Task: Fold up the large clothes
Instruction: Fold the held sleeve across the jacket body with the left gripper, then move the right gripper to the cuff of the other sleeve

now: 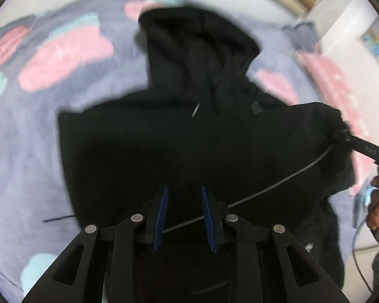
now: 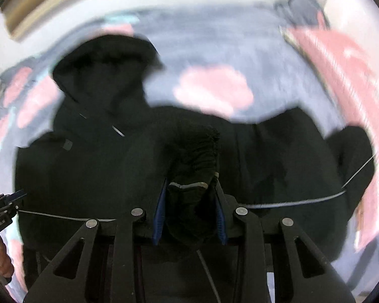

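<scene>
Right wrist: bunched black hoodie [image 2: 192,166].

Matt black fleecy cloth hoodie [image 1: 164,139]; fuzzy grey-pink blanket [image 1: 25,139]; matt black plastic right claw [image 2: 189,202].

On the side of my left tool [image 2: 5,212], seen at the left edge of the right wrist view, there is small white lettering; it looks like "GenRobot.AI", though blur leaves the first letters unsure. In the left wrist view, my right tool [image 1: 366,149] carries a few pale marks on its black arm, too blurred for me to read. I can read no other text, number or label anywhere.
</scene>
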{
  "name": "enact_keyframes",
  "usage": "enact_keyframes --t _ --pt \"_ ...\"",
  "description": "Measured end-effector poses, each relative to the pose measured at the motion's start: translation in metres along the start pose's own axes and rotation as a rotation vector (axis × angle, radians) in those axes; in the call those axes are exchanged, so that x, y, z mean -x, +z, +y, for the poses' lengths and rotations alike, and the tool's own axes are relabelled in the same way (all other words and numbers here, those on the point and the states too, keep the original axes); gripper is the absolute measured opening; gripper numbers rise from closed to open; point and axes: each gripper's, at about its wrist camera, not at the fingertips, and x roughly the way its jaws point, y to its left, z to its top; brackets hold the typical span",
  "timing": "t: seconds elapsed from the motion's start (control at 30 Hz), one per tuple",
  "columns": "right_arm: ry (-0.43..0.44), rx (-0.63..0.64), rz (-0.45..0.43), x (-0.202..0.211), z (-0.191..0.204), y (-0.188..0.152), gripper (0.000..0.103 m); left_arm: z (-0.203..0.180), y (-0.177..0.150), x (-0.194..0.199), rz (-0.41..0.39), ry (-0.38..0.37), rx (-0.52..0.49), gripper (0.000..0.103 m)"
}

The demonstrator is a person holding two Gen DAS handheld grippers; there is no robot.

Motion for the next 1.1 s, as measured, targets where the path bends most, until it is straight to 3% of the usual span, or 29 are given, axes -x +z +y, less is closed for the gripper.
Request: enact_keyframes --t 0.07,0.13,0.2,0.4,0.5,0.53,0.57,0.63,0.7,0.77,0.83,0.87,0.9,0.97,1.03,1.1 --pt "-0.002 -0.032 0.061 -0.034 -0.01 -0.01 0.037 0.005 -0.005 -0.026 0.039 0.043 0.034 0.028" --pt "0.011 -0.079 0.133 -0.067 -0.022 -0.025 0.037 0.011 -0.013 -0.039 0.031 0.032 0.073 0.027" --pt "0.026 -0.11 0.147 -0.083 -0.029 -0.035 0.038 0.016 -0.016 -0.041 0.019 0.014 0.095 0.027" --pt "-0.002 -0.074 0.136 -0.064 -0.028 -0.024 0.047 0.01 -0.012 -0.028 0.036 0.031 0.068 0.028" --pt "-0.047 -0.022 0.002 -0.016 -0.014 -0.017 0.068 0.007 -0.009 -0.004 -0.008 0.001 0.069 0.028" --pt "-0.049 -0.007 -0.034 -0.005 -0.009 -0.017 0.082 0.008 -0.011 0.001 -0.012 0.006 0.076 0.029" --pt "-0.042 0.02 -0.088 0.009 0.002 -0.018 0.088 0.008 -0.012 0.006 -0.018 0.011 0.083 0.03" --pt "-0.013 0.074 -0.11 0.015 0.025 -0.02 0.088 0.01 -0.015 0.013 -0.037 0.037 0.091 0.038" --pt "0.029 0.123 -0.053 -0.003 0.047 -0.024 0.087 0.016 -0.02 0.005 -0.018 0.082 0.097 0.041" --pt "0.059 0.145 0.021 -0.034 0.064 -0.035 0.078 0.024 -0.027 -0.009 0.031 0.111 0.126 0.041" --pt "0.061 0.138 0.161 -0.08 0.073 -0.053 0.079 0.024 -0.035 -0.021 0.029 0.143 0.121 0.041" --pt "0.057 0.128 0.176 -0.091 0.075 -0.061 0.08 0.019 -0.036 -0.026 0.035 0.172 0.088 0.041" --pt "0.048 0.122 0.165 -0.091 0.076 -0.061 0.08 0.013 -0.035 -0.03 0.049 0.208 0.046 0.041" --pt "0.023 0.086 0.229 -0.089 0.076 -0.052 0.08 0.002 -0.033 -0.03 0.07 0.265 -0.01 0.041" --pt "0.033 0.052 0.256 -0.078 0.075 -0.047 0.078 -0.003 -0.032 -0.017 0.065 0.239 -0.018 0.041" --pt "0.062 0.021 0.215 -0.048 0.07 -0.047 0.077 -0.002 -0.036 0.005 0.04 0.193 0.005 0.041"
